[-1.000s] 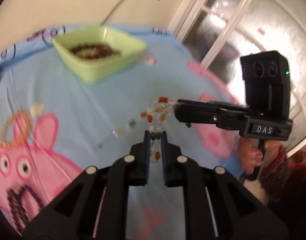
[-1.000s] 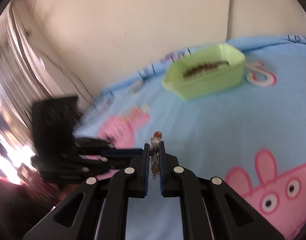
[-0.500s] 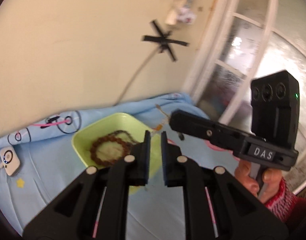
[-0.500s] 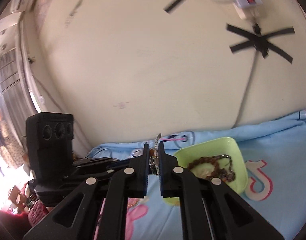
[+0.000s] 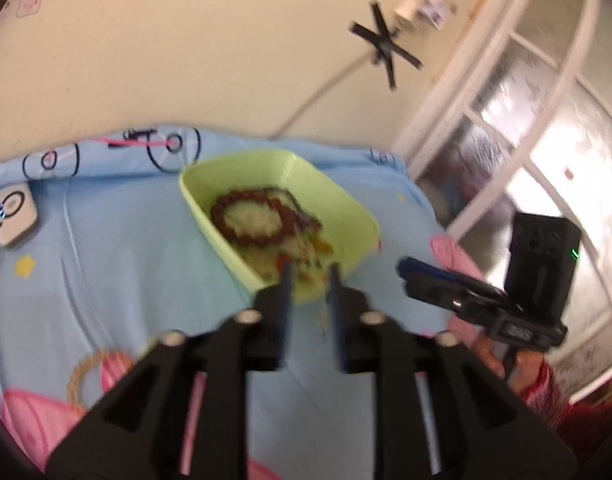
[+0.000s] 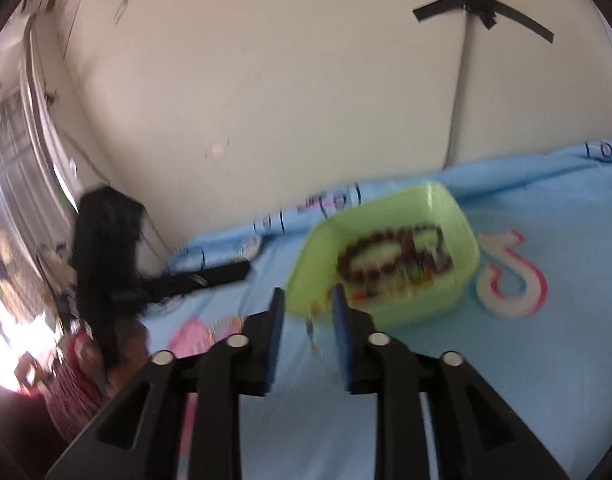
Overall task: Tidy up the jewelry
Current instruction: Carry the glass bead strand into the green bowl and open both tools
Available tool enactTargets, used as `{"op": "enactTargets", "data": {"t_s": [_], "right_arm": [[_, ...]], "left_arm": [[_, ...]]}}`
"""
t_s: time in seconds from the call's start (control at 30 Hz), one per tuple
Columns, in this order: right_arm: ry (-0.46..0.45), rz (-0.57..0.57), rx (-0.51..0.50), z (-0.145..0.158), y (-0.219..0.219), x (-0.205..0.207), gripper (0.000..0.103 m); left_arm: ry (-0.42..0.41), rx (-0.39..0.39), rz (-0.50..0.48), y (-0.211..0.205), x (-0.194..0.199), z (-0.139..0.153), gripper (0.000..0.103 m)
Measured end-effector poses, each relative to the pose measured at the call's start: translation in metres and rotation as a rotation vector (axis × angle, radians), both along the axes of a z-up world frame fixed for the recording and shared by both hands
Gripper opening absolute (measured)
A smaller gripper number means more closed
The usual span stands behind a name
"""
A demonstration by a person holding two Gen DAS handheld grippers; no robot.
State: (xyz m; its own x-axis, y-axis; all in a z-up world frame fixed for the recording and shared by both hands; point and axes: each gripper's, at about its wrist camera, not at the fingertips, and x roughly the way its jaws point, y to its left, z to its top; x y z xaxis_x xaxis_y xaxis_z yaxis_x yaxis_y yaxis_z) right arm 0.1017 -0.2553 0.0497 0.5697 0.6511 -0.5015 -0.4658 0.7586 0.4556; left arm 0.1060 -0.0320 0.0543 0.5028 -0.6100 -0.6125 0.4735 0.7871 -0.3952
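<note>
Both tongs, left (image 5: pixel 309 276) and right (image 6: pixel 306 300), are opening; the orange-beaded necklace (image 5: pixel 306 254) once gripped is now released into the green tray (image 5: pixel 357 216).

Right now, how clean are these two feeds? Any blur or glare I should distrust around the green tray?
Left wrist: motion blur smears the left gripper, its jaws opening; the window glares at right; the green tray stays readable. Right wrist: heavier blur, the brown bead bracelet in the tray is streaked; blown-out light at the left edge; fisheye bends the wall.
</note>
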Motion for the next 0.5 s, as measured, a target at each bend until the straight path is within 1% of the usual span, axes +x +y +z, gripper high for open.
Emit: {"op": "enactTargets", "data": {"t_s": [0.03, 0.07, 0.17, 0.2, 0.27, 0.33, 0.37, 0.4, 0.43, 0.5], "right_arm": [[0.016, -0.02, -0.003, -0.008, -0.003, -0.001, 0.014], [0.032, -0.037, 0.01, -0.013, -0.005, 0.0, 0.016], [0.107, -0.073, 0.132, -0.028, -0.019, 0.006, 0.017], [0.113, -0.071, 0.141, -0.029, -0.018, 0.007, 0.017], [0.11, -0.067, 0.118, -0.032, -0.016, 0.007, 0.017], [0.136, -0.067, 0.113, -0.036, -0.015, 0.009, 0.017], [0.148, -0.069, 0.121, -0.037, -0.015, 0.011, 0.017], [0.147, -0.075, 0.129, -0.035, -0.015, 0.013, 0.017], [0.144, -0.079, 0.139, -0.034, -0.018, 0.013, 0.017], [0.155, -0.085, 0.16, -0.036, -0.022, 0.015, 0.017]], "left_arm": [[0.001, 0.023, -0.011, -0.007, -0.009, -0.002, 0.049], [-0.007, 0.055, -0.026, -0.016, -0.019, -0.007, 0.06], [-0.018, 0.125, -0.07, -0.04, -0.024, -0.02, 0.06], [-0.007, 0.142, -0.075, -0.047, -0.021, -0.026, 0.06], [0.031, 0.154, -0.075, -0.06, -0.012, -0.039, 0.06], [0.075, 0.156, -0.08, -0.066, 0.002, -0.053, 0.034], [0.104, 0.154, -0.088, -0.07, 0.009, -0.061, 0.012], [0.117, 0.151, -0.087, -0.07, 0.011, -0.064, 0.004], [0.123, 0.133, -0.082, -0.067, 0.011, -0.064, 0.004], [0.11, 0.096, -0.096, -0.063, 0.005, -0.054, 0.004]]}}
